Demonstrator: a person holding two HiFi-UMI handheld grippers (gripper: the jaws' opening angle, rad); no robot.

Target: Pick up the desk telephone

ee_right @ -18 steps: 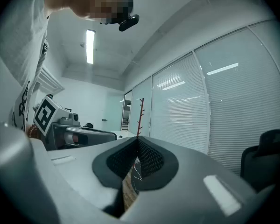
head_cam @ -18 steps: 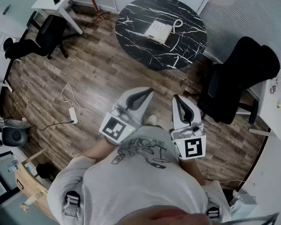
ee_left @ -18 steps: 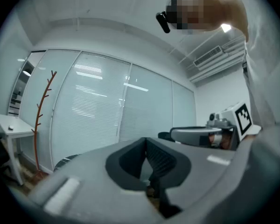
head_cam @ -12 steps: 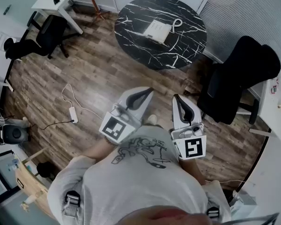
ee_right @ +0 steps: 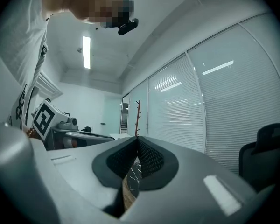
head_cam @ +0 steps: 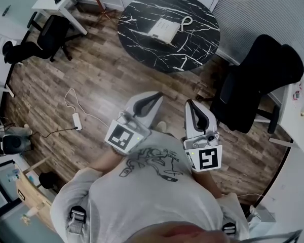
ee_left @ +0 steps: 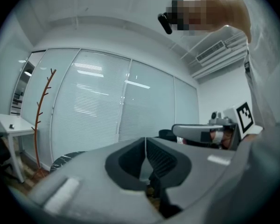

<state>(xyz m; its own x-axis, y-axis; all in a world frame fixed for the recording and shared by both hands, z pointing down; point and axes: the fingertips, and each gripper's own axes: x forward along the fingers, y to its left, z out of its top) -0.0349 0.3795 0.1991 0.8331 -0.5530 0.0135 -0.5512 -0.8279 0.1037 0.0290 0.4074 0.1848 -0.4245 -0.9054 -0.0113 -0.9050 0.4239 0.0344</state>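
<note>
1. Position. You stand on the wooden floor (head_cam: 91, 80), well apart from the round black marble surface (head_cam: 142, 49). The desk telephone (head_cam: 163, 30) lies on that surface, near its middle. Its coiled cord (head_cam: 186, 21) rests just beside it, on the far side.

2. Left gripper (head_cam: 158, 94). You hold it level, close in front of your torso. Its fingers (ee_left: 159, 157) are pressed together with nothing between them.

3. Right gripper (head_cam: 189, 104). It is held level beside the left one, also close to your body. Its fingers (ee_right: 150, 157) are likewise closed on nothing.

4. Progress. Judged from this layout, the task is at the approach stage and no part of the pick is complete. The telephone sits untouched on the surface, and neither gripper is near it.

5. Remaining steps. Close the gap to the surface, part the fingers, seat them around the telephone, close on it, and lift it.

6. Caution. A black office chair (head_cam: 258, 80) stands near the right side of the surface. Keep your right gripper clear of it.
</note>
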